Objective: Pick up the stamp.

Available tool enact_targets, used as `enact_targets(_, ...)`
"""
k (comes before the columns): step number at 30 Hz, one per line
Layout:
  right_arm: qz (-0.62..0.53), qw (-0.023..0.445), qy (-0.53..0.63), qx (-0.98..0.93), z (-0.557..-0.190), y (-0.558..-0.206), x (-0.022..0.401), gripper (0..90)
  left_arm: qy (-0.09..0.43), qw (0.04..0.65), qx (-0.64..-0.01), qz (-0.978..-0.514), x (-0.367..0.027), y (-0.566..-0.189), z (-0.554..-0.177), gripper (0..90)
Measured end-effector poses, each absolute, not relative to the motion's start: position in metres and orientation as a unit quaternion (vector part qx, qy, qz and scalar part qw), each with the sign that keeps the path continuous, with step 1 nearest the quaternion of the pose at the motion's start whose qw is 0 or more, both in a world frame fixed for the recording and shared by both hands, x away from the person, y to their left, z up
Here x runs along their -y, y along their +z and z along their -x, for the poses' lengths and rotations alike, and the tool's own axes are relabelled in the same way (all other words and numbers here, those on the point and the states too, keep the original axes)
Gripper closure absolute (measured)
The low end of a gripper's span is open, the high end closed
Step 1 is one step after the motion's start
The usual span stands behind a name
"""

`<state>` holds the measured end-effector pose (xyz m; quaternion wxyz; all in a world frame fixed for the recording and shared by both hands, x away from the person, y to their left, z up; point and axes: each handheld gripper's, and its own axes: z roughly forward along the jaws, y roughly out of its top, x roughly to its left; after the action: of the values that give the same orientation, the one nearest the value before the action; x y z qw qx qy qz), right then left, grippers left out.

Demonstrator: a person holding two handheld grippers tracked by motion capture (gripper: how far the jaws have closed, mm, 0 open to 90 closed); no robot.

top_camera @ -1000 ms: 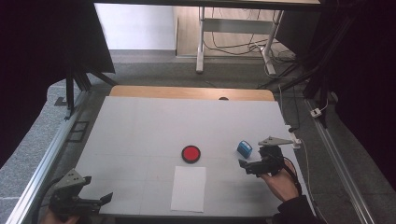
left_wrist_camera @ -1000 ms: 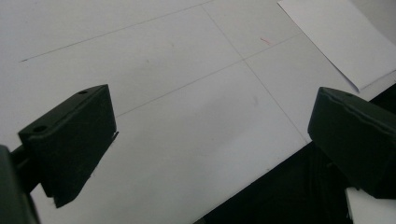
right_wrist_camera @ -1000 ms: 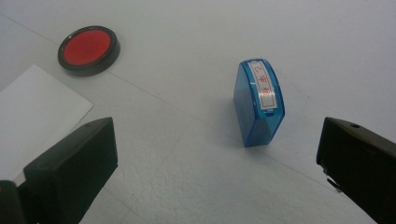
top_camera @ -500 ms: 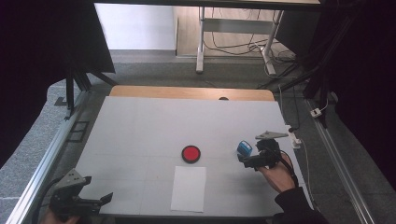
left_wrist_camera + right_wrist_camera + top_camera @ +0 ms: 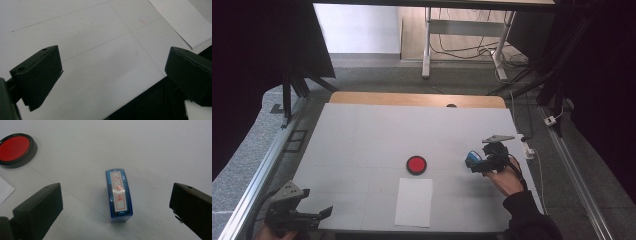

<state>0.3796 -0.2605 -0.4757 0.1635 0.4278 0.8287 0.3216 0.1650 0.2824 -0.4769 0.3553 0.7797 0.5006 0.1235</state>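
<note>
Stamp, one, blue with a white label in red characters, lies on the white surface to the right of the red ink pad. Right gripper hangs just above it, jaws spread wide with one on each side and nothing held. Stamp's long axis runs away from the camera, straight down the gap, so the jaws would close across its narrow width; probable next move is lower and pinch. Right hand is by far the nearer. Left gripper sits well away from the pad at the near left corner, jaws wide apart, empty. Count: one stamp, one ink pad, one paper sheet just on the near side of the pad
</note>
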Motion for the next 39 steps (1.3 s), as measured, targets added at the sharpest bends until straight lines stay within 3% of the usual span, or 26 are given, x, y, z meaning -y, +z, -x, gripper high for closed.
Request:
enact_targets(10, -0.429, 0.161, 0.300, -0.837, -0.392, -0.487, 0.257, 0.5, 0.124, 0.356, -0.501, -0.779, -0.283, -0.477, -0.165, 1.3)
enact_targets(13, -0.427, 0.158, 0.301, -0.838, -0.392, -0.486, 0.259, 7.9, 0.124, 0.356, -0.500, -0.779, -0.283, -0.477, -0.165, 1.3)
enact_targets(15, -0.423, 0.157, 0.301, -0.840, -0.391, -0.484, 0.260, 20.5, 0.124, 0.356, -0.500, -0.779, -0.283, -0.477, -0.165, 1.3)
enact_targets(21, -0.414, 0.152, 0.296, -0.847, -0.392, -0.483, 0.260, 33.4, 0.124, 0.356, -0.500, -0.780, -0.282, -0.477, -0.165, 1.3)
enact_targets(25, -0.411, 0.142, 0.298, -0.850, -0.394, -0.483, 0.262, 48.5, 0.124, 0.356, -0.500, -0.780, -0.282, -0.477, -0.165, 1.4)
enact_targets(33, -0.412, 0.130, 0.289, -0.854, -0.396, -0.485, 0.263, 59.6, 0.124, 0.355, -0.500, -0.780, -0.282, -0.477, -0.165, 1.5)
enact_targets(34, -0.410, 0.127, 0.284, -0.858, -0.396, -0.485, 0.262, 66.8, 0.125, 0.356, -0.499, -0.780, -0.282, -0.477, -0.165, 1.5)
enact_targets(39, -0.406, 0.129, 0.280, -0.860, -0.396, -0.484, 0.260, 70.5, 0.125, 0.355, -0.500, -0.780, -0.282, -0.477, -0.165, 1.5)
